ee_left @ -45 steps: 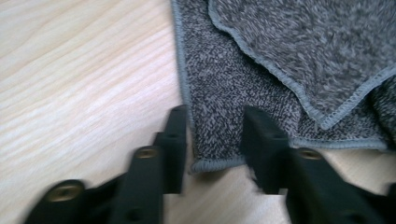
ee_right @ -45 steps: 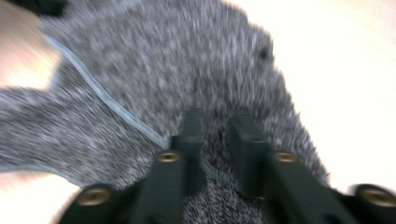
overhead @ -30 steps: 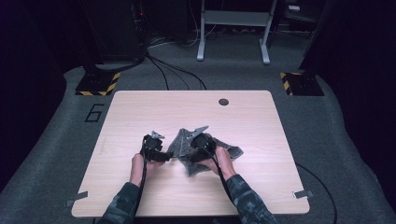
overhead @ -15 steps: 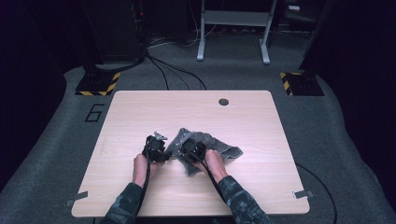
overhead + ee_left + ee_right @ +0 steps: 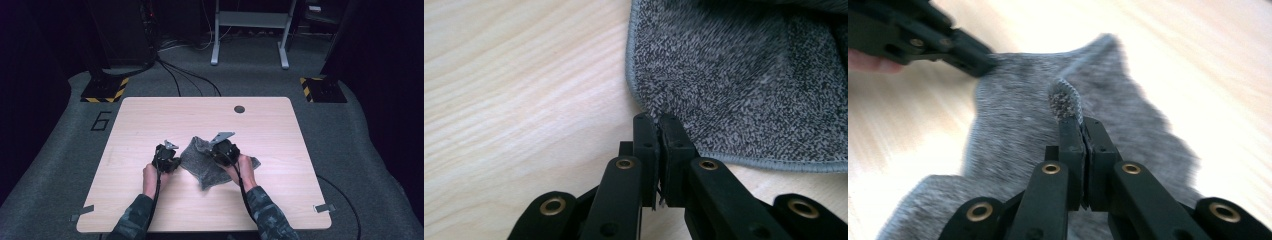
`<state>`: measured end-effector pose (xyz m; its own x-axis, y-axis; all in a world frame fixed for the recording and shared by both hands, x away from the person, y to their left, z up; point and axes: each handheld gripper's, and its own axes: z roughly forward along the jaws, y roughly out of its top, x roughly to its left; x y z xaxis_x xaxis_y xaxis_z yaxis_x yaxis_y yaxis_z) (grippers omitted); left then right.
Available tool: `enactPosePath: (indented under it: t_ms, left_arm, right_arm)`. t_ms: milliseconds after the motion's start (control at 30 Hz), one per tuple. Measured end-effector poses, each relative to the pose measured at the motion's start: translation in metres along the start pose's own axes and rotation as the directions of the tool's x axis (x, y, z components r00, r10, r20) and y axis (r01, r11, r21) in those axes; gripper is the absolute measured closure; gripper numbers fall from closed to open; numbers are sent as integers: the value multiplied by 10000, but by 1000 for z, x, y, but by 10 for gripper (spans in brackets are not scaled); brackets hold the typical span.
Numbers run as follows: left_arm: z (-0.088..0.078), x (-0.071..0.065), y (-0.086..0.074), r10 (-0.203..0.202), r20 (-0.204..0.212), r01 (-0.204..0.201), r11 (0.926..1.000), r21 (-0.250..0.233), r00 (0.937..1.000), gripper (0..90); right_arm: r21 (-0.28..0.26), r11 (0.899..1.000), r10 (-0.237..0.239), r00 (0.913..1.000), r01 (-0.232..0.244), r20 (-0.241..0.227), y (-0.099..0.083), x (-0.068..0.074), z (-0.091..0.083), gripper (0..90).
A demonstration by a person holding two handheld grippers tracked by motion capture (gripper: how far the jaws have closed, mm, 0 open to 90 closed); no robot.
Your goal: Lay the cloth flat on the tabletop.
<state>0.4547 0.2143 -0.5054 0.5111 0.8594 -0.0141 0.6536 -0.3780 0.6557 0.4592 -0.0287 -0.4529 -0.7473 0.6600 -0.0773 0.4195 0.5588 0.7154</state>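
A grey terry cloth (image 5: 205, 167) lies crumpled on the light wooden table (image 5: 150, 120), between my two hands. My left gripper (image 5: 179, 161) is at the cloth's left corner. In the left gripper view the jaws have just closed and pinch the hemmed corner (image 5: 657, 120) of the cloth (image 5: 744, 80). My right gripper (image 5: 214, 152) is over the middle of the cloth. Its jaws have just closed too and hold a raised fold (image 5: 1065, 102) of the cloth (image 5: 1013, 145) a little above the table. The left gripper (image 5: 973, 62) also shows at the far corner in the right gripper view.
A dark round grommet (image 5: 239, 109) sits near the table's far edge. Bare wood lies on all sides of the cloth. On the floor behind are two yellow-and-black striped bases (image 5: 105, 90) (image 5: 322, 89), cables and a metal stand (image 5: 250, 35).
Both pairs of jaws have shut on the cloth. The right gripper has gone right and slightly up from half a second ago, lifting a fold. The left hand has kept still.
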Motion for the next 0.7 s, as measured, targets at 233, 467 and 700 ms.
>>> enactPosePath:
  t_ms: [233, 467, 700]
  left_arm:
    - [-16, 7, 2, 220, -244, -235, 9979, -607, 9995, 882]
    - [-35, 7, 5, 330, -315, -373, 9885, -1463, 9990, 884]
    - [-65, 2, 9, 888, -427, -958, 9738, -2065, 9951, 884]
  right_arm:
    - [-901, 9919, 940, 9946, -897, 442, -17, -37, -39, 888]
    - [-1612, 9764, 1570, 9849, -1437, 732, -31, -54, -69, 889]
    - [-2349, 9591, 1812, 9802, -1580, 805, -41, -51, -99, 890]
